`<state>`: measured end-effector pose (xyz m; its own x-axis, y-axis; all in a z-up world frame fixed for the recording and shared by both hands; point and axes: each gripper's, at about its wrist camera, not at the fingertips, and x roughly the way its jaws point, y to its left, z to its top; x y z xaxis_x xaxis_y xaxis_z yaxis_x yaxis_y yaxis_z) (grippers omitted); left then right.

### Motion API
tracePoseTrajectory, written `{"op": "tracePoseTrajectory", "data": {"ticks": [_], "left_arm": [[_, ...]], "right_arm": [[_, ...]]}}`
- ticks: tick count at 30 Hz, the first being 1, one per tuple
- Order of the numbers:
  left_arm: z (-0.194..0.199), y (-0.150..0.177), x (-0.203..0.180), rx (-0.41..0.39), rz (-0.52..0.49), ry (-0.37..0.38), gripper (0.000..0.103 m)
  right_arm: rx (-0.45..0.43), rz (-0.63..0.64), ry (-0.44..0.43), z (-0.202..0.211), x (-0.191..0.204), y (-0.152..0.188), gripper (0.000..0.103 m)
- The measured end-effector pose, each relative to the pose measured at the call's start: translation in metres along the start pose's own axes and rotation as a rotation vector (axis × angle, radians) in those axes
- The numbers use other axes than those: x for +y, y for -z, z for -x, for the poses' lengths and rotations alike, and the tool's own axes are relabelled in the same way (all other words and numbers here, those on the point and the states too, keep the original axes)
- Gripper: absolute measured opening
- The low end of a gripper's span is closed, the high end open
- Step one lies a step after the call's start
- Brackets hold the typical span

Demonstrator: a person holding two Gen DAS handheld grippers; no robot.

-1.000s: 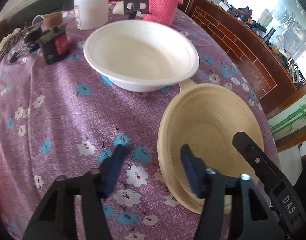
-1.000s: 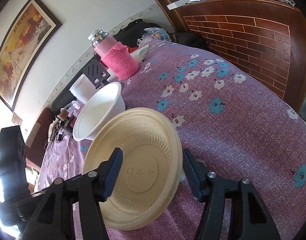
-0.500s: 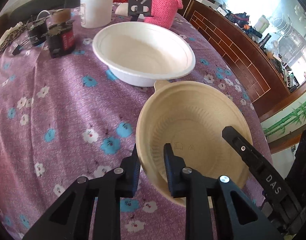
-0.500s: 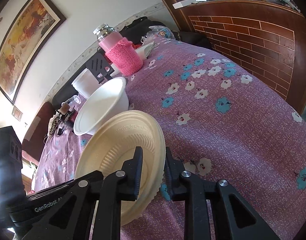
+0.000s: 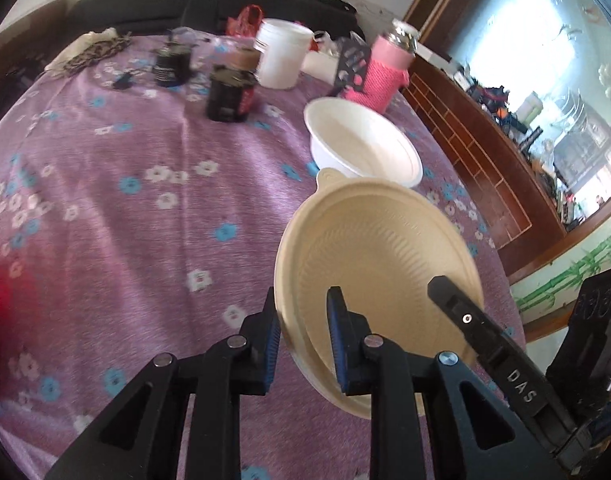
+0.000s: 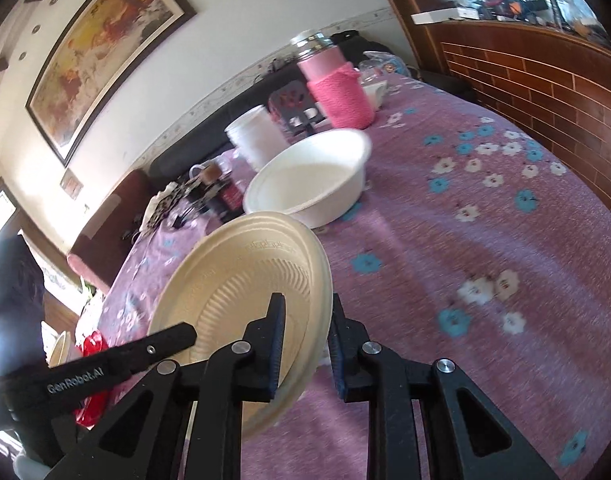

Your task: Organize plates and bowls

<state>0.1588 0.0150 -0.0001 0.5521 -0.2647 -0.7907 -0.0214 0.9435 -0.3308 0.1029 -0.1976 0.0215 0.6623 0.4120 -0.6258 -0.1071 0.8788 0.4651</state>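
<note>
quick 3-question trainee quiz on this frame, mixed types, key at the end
1. True or false: both grippers grip the beige plate.
2. The white bowl is: A) in the left gripper B) on the tablecloth C) upside down.
3. Fill in: the bottle behind the bowl wears a ____ knitted sleeve.

Key: 1 true, the right gripper also has its jaws on the rim. 2 B. 3 pink.

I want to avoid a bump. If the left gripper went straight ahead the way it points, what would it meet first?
Probably the white bowl, just beyond the beige plate that the left gripper clamps; depth is uncertain.
</note>
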Motion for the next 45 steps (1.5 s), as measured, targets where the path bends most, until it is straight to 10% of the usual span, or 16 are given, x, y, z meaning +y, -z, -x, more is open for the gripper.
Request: {"op": "tracePoseTrajectory", "data": {"ticks": [12, 17, 24, 33, 45], "left_arm": [[0.104, 0.025, 0.078, -0.243, 0.122, -0.027, 0.022], [0.100, 0.027, 0.098, -0.216, 0.110, -0.108, 0.026], [0.045, 0.035, 0.119, -0.069, 0.140, -0.138, 0.026], [0.063, 0.033, 0.114, -0.079, 0.099, -0.215, 0.047], [0.143, -0.066, 0.049, -0.098, -0.023, -0.013, 0.076]], "right_arm": [[0.008, 0.194, -0.070, 0.011, 0.120, 0.026, 0.022], [0.039, 0.263, -0.044, -0.006, 0.150, 0.036, 0.024], [0.136, 0.226, 0.007, -0.047, 0.127, 0.049, 0.023], [0.138, 0.191, -0.011, -0.048, 0.102, 0.036, 0.036], [-0.021, 0.077, 0.026, 0.038, 0.041, -0.104, 0.047]]}}
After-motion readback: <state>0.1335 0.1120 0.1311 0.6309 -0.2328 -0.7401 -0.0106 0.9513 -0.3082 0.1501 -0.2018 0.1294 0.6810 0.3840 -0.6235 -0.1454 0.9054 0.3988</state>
